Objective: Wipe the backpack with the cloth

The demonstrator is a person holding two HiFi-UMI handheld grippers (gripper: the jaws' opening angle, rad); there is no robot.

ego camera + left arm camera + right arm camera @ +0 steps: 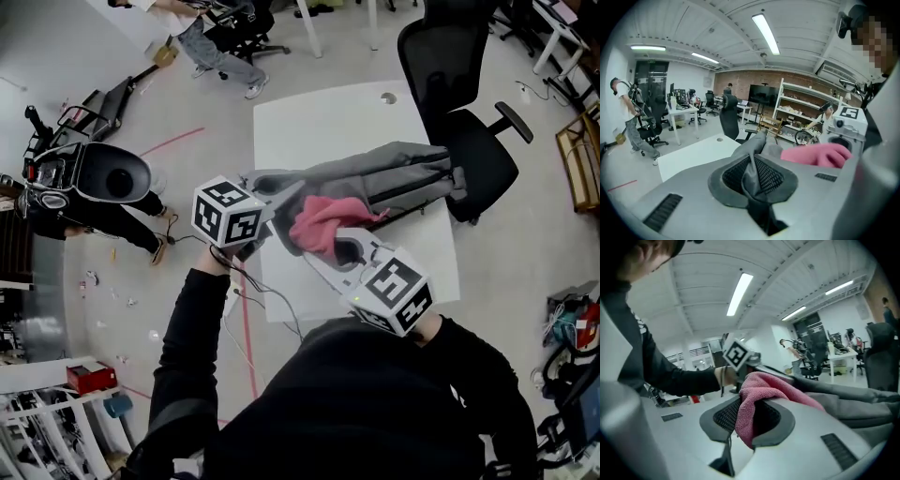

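The grey backpack (394, 169) hangs lifted above the white table (319, 117), stretched sideways. My left gripper (281, 197) is shut on a fold of its grey fabric (759, 145) at its left end; in the left gripper view the fold is pinched between the dark pads of that gripper (752, 176). My right gripper (328, 246) is shut on the pink cloth (323, 220), which bunches against the backpack's near side. In the right gripper view the cloth (759, 390) drapes over the pads of the right gripper (745, 420), with the backpack (843, 399) just beyond.
A black office chair (459, 122) stands at the table's far right corner. On the floor to the left sit a dark wheeled machine (84, 173) and scattered bits. A person (202, 37) stands at the back left. Shelves (806, 112) line the far wall.
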